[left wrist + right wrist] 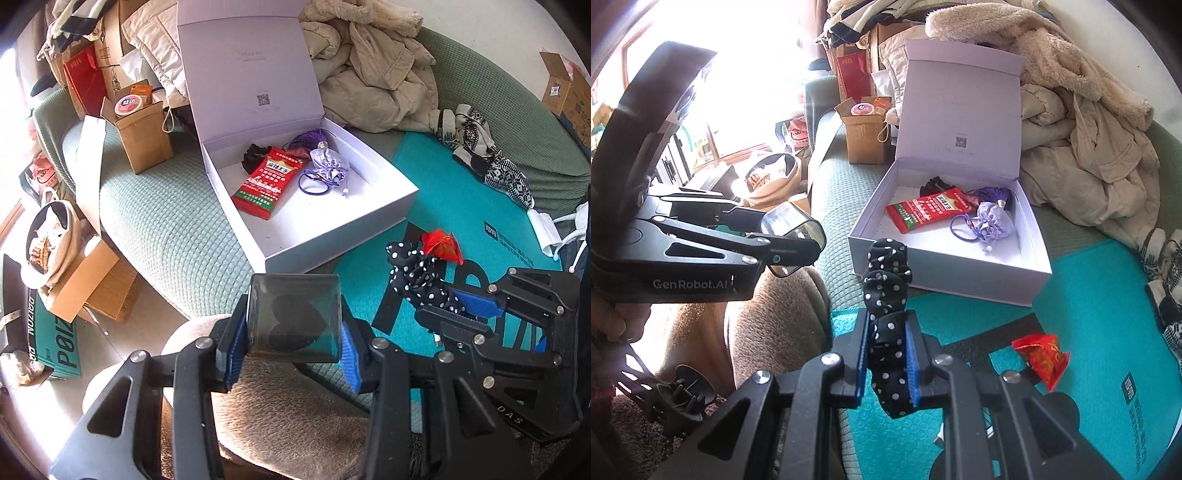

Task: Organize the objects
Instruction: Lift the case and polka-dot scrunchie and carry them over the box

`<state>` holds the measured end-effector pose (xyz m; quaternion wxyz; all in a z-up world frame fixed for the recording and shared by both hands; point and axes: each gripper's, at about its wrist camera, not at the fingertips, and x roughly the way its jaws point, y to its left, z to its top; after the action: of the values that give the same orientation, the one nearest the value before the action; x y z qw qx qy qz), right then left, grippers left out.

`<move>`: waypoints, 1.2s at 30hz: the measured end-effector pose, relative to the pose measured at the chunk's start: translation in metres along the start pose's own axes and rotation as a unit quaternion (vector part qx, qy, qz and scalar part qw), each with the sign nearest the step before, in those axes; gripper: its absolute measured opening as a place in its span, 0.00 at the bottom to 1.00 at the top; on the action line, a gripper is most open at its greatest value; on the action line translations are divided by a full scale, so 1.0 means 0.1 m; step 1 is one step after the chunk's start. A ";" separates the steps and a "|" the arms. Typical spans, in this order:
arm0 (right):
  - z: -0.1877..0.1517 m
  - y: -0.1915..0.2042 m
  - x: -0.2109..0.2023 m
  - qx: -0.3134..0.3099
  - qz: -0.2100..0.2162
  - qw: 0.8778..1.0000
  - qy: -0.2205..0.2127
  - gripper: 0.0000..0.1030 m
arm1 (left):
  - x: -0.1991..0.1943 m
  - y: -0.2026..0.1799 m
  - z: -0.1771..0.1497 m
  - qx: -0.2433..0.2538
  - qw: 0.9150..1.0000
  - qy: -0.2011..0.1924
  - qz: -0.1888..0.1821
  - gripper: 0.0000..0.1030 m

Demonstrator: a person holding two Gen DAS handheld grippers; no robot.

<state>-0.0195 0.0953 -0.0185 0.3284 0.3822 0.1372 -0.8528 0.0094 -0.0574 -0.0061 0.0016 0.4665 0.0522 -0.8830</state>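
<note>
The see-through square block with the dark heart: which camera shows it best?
The left wrist view: the clear block faces the camera flat between the left gripper's fingers, heart fully visible. The right wrist view catches it only edge-on, glare-washed, heart unseen.

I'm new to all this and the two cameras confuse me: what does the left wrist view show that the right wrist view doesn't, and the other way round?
Only the left wrist view shows the heart on the smoky clear square box held in the left gripper, and a teal carton on the floor.

Only the right wrist view shows a black claw hair clip low at left, and the "GenRobot.AI" lettering on the left gripper.

Both show the open white gift box holding a red snack packet, the polka-dot scrunchie clamped in the right gripper, and a red wrapper on the teal mat.
</note>
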 end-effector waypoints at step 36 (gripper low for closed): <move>0.76 -0.66 0.68 0.021 -0.034 0.999 0.006 0.16 | 0.88 0.41 1.14 0.021 0.999 0.036 -0.013 0.39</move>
<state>-0.1394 0.0769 -0.0194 0.2906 0.3896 0.1344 -0.8636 -0.1322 -0.1052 -0.0182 -0.0218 0.4969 0.0402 -0.8666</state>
